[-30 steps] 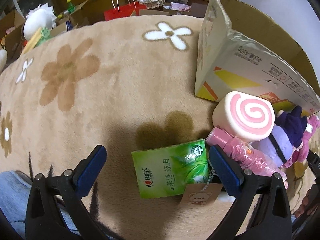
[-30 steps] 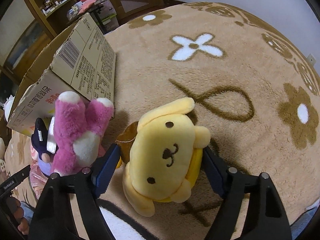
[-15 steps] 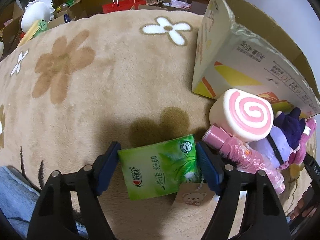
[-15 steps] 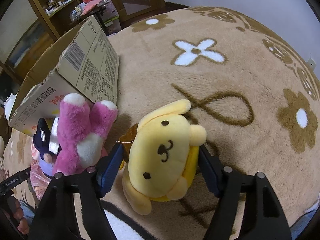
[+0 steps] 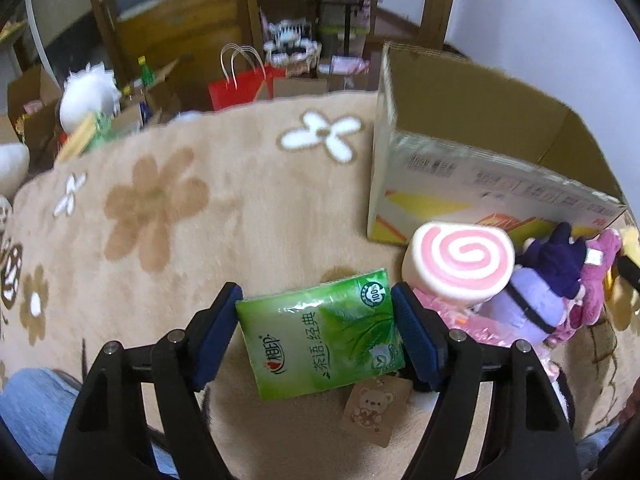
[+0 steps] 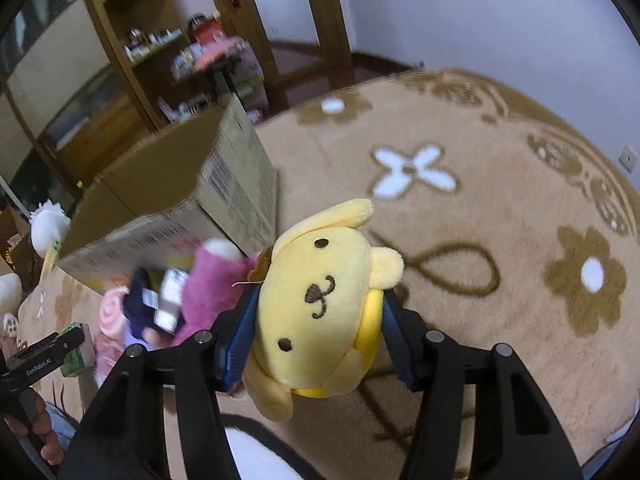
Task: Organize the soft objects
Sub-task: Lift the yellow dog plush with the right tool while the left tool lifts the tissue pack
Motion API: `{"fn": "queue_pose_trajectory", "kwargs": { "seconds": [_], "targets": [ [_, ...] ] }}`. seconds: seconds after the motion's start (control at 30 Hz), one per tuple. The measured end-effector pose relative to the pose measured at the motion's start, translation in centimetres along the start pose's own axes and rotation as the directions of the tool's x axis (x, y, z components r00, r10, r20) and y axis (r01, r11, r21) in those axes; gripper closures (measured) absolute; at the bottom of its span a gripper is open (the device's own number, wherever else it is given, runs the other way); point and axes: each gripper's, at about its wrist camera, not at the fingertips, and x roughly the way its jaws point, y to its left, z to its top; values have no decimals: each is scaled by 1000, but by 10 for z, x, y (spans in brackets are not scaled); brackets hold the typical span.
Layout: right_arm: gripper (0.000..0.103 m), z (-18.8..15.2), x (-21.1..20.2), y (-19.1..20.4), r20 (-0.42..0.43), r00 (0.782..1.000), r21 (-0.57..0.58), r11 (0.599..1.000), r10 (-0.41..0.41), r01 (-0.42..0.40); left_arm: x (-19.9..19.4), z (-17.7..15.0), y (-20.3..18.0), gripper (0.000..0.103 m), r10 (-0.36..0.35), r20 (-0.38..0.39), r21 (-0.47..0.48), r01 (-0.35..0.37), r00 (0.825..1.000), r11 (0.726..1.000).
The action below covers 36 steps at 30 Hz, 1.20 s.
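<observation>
My left gripper (image 5: 316, 332) is shut on a green tissue pack (image 5: 320, 332) and holds it above the beige flower rug (image 5: 180, 220). My right gripper (image 6: 316, 328) is shut on a yellow dog plush (image 6: 316, 300), lifted off the rug (image 6: 500, 240). An open cardboard box (image 5: 480, 152) stands just beyond; it also shows in the right wrist view (image 6: 172, 200). In front of the box lie a pink swirl roll plush (image 5: 460, 264), a purple doll (image 5: 548, 280) and a magenta bear plush (image 6: 216, 284).
A paper tag with a bear (image 5: 376, 408) lies below the tissue pack. A red gift bag (image 5: 240, 84), boxes and a white plush (image 5: 88, 96) stand beyond the rug's far edge. Wooden shelves (image 6: 132, 52) and a door line the wall.
Both grippers have closed on their objects and lifted them: the left on the tissue pack, the right on the yellow plush. Both views have tilted up toward the box.
</observation>
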Motion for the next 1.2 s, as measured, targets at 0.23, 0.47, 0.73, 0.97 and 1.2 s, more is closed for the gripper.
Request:
{"fn": "queue_pose_trajectory", "kwargs": {
  "seconds": [0.23, 0.47, 0.73, 0.97, 1.2],
  "targets": [
    [42, 9, -32, 6, 140, 989, -1, 999, 38, -38, -30, 6, 0, 28, 21, 132, 12, -23, 991, 1000],
    [42, 17, -64, 23, 262, 960, -51, 995, 95, -85, -68, 17, -16, 28, -7, 271, 65, -11, 962, 998],
    [42, 28, -72, 54, 297, 941, -117, 984, 160, -131, -89, 38, -41, 28, -14, 388, 121, -35, 922, 992],
    [41, 37, -67, 89, 325, 921, -235, 962, 213, -140, -88, 62, -56, 27, -16, 437, 149, -54, 900, 987],
    [41, 46, -52, 112, 322, 915, -283, 947, 245, -153, -83, 86, -63, 27, -54, 452, 170, -26, 890, 985]
  ]
}}
